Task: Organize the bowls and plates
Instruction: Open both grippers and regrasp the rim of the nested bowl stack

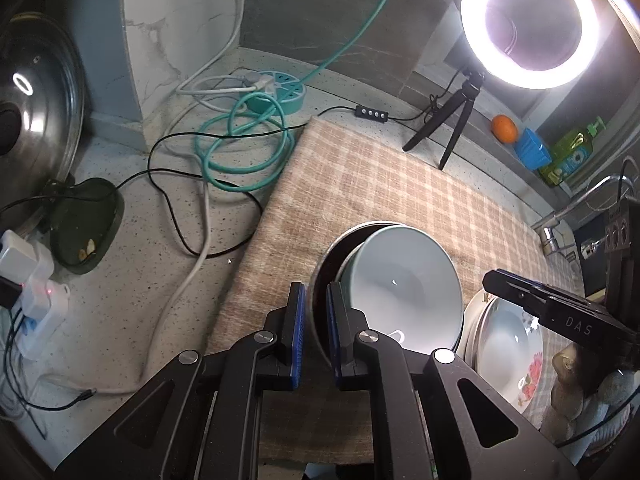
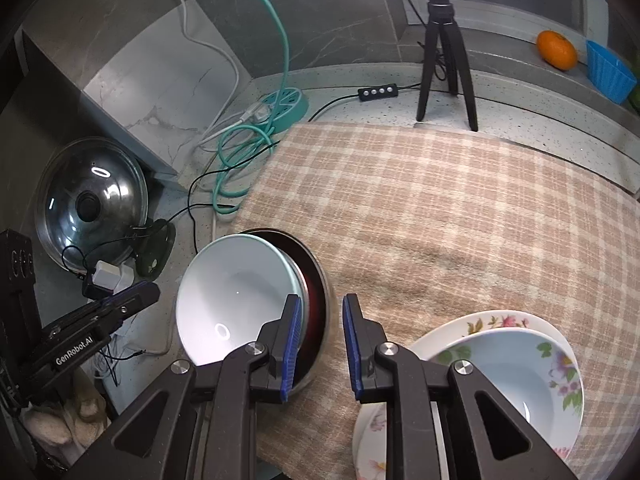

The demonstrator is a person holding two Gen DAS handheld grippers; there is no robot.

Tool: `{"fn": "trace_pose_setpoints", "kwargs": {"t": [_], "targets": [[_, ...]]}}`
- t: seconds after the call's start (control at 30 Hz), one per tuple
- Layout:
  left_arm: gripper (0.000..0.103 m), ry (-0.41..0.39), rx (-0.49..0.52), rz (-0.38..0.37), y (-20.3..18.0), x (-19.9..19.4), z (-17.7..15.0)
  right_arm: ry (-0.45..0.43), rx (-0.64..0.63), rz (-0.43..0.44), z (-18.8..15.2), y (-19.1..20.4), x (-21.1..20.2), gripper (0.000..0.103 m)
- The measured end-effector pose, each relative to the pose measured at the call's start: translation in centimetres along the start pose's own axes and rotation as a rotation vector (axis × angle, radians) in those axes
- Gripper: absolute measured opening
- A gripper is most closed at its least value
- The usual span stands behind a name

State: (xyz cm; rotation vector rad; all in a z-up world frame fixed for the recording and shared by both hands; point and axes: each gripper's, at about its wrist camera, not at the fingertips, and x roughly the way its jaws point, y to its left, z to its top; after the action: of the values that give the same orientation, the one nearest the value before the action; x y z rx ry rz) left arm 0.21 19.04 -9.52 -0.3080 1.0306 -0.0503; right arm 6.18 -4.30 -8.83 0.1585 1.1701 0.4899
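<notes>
A steel bowl [image 1: 340,240] stands on the checked cloth [image 2: 440,200] with a pale blue-white bowl [image 1: 400,288] lying tilted inside it. My left gripper [image 1: 316,300] is shut on the steel bowl's left rim, with the wall pinched between the blue pads. My right gripper [image 2: 322,300] straddles the opposite rim of the steel bowl [image 2: 310,268]. It is open: the left pad sits by the pale bowl [image 2: 236,292] and the right pad stands off the wall. To the right, a flowered bowl [image 2: 520,380] rests on a flowered plate [image 2: 440,348].
Behind the cloth stands a ring light [image 1: 524,24] on a small tripod [image 2: 444,40]. Teal and black cables [image 1: 240,148] and a round power strip [image 1: 276,92] lie at the back left, beside a pot lid [image 2: 92,200]. An orange [image 2: 556,50] and a blue cup [image 2: 608,70] sit on the ledge.
</notes>
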Motion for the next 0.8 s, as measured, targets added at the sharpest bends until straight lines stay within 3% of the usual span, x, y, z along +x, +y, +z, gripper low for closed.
{"fn": "trace_pose_setpoints", "kwargs": {"t": [0.47, 0.8], "targets": [[0.009, 0.105, -0.066, -0.12, 2.0, 2.5, -0.5, 0.062, 0.081, 0.045, -0.9, -1.6, 2.1, 0.019], [0.009, 0.12, -0.05, -0.107, 1.9, 3.3, -0.5, 0.09, 0.109, 0.062, -0.9, -1.5, 3.5, 0.019]]}}
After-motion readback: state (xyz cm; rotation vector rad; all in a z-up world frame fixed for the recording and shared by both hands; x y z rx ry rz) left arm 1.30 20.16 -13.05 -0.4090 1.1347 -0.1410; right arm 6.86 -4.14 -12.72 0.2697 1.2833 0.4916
